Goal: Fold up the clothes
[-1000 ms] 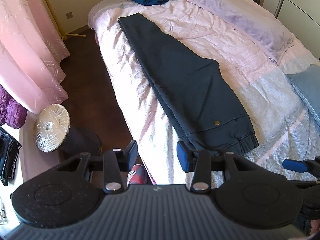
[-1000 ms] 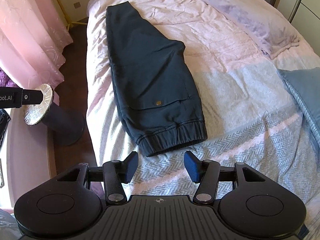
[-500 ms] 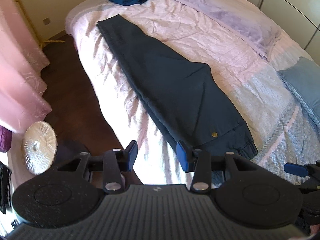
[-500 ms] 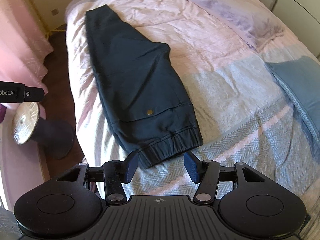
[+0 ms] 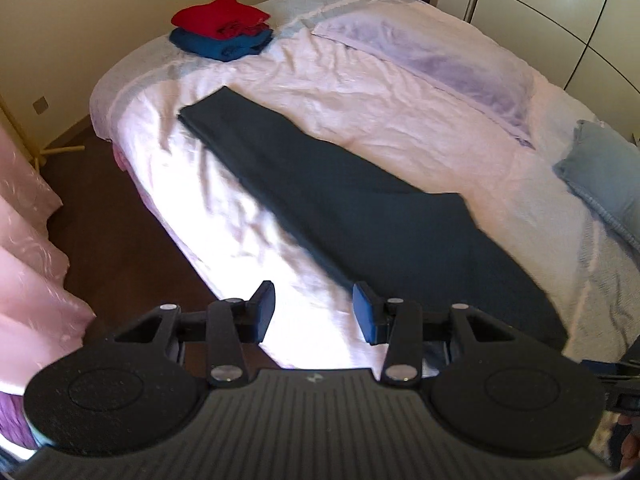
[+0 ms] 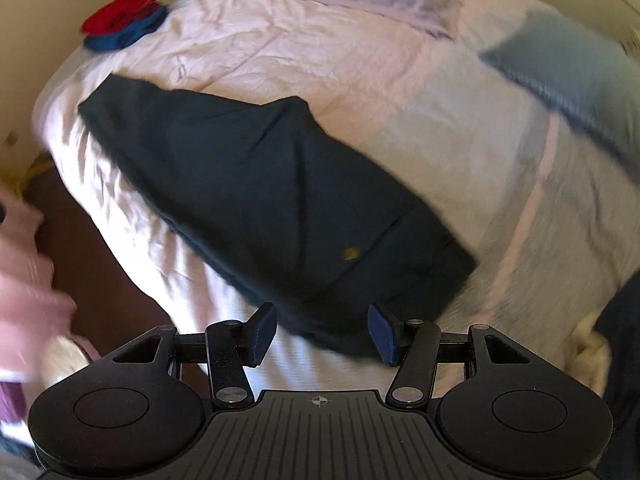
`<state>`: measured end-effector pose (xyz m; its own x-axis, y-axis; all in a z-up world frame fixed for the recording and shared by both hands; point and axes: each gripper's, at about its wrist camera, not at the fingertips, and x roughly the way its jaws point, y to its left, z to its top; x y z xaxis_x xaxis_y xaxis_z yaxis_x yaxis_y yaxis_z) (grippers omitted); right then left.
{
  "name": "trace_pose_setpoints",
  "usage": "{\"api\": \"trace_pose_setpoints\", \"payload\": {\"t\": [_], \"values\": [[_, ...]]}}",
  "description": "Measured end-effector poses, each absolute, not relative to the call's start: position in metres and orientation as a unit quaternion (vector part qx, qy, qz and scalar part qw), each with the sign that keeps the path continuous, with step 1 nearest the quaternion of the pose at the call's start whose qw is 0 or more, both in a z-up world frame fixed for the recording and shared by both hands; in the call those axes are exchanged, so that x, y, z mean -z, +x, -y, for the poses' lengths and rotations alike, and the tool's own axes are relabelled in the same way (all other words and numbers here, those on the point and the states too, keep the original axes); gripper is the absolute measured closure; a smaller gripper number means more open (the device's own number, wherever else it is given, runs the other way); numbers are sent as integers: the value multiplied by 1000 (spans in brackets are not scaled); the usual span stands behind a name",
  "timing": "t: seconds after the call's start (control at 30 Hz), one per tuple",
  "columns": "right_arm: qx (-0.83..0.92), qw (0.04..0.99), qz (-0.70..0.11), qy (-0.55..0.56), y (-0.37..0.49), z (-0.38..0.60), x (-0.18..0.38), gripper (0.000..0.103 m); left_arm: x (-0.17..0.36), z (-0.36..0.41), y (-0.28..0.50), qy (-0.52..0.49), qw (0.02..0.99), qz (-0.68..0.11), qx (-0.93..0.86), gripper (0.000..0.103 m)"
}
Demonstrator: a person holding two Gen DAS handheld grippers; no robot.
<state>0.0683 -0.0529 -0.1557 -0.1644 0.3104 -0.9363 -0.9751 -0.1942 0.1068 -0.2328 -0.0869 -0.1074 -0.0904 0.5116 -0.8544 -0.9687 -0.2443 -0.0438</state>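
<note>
Curtains (image 5: 28, 248) first, pink, hanging at the far left of our left wrist view, with dark wooden floor (image 5: 116, 216) between them and the bed (image 5: 224, 216). Moving right, we have our left gripper (image 5: 314, 308) with its blue-padded fingers spread wide and nothing between them, poised over the near edge of the pale sheet, its right fingertip just beside the long edge of the dark trousers (image 5: 360, 208). Those trousers lie flat, folded lengthwise, running diagonally from the upper left of the bed down to the lower right. Up at the far end we spot a red folded garment (image 5: 220, 16) stacked on a blue folded garment (image 5: 216, 44), well apart from the trousers. Further right comes a lilac pillow (image 5: 436, 52), then a light blue cushion (image 5: 604, 168) at the edge. Over to the right wrist view now, and it is blurred: our right gripper (image 6: 322, 330) is also spread open and empty, hovering right at the trousers' waistband end (image 6: 360, 312), with a brass button (image 6: 351, 254) showing just above it. To the right of that we see the grey patterned part of the bedcover (image 6: 560, 216).
</note>
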Motion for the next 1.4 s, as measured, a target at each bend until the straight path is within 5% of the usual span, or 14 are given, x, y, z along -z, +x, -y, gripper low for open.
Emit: {"api": "trace_pose_setpoints", "payload": {"t": [0.97,1.4], "values": [[-467,590,-594,-286,76,-20,218,49,176,-114,-379,-447,541,-278,-656,65],[-366,724,-566,-149,8,-6,276,49,275,-230,-496,-443,568,-294,-628,65]]}}
